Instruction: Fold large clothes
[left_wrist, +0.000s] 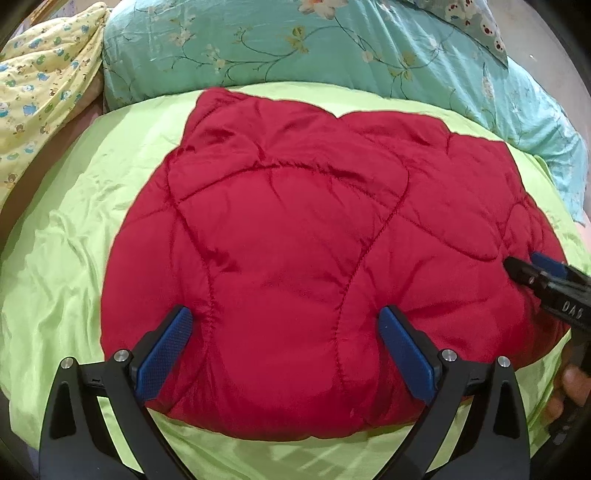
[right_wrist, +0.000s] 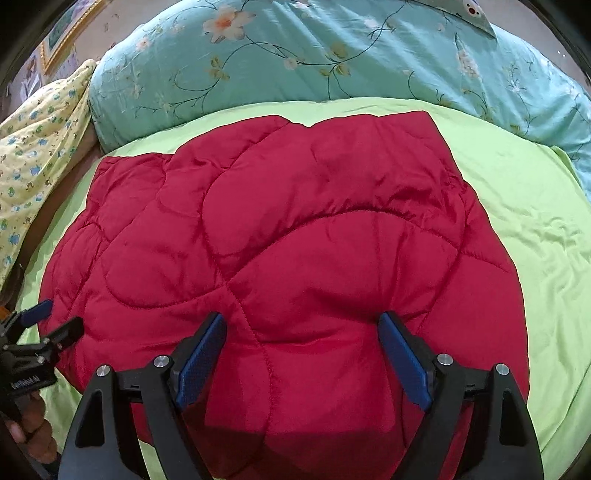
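Observation:
A red quilted garment (left_wrist: 295, 229) lies folded into a thick, puffy block on the lime green sheet (left_wrist: 55, 258). My left gripper (left_wrist: 284, 314) stands wide open over its near edge, the blue pads (left_wrist: 166, 354) pushed into the padding, which bulges between them. My right gripper (right_wrist: 302, 317) is wide open in the same way on the near right part of the garment (right_wrist: 295, 229). In the left wrist view the right gripper (left_wrist: 524, 266) shows at the garment's right side. In the right wrist view the left gripper (right_wrist: 59, 317) shows at its left edge.
A teal floral pillow (left_wrist: 295, 48) lies across the back of the bed. A yellow printed cloth (left_wrist: 40, 81) is heaped at the far left. A hand (right_wrist: 33, 435) grips the left tool's handle. Bare green sheet (right_wrist: 535, 221) lies right of the garment.

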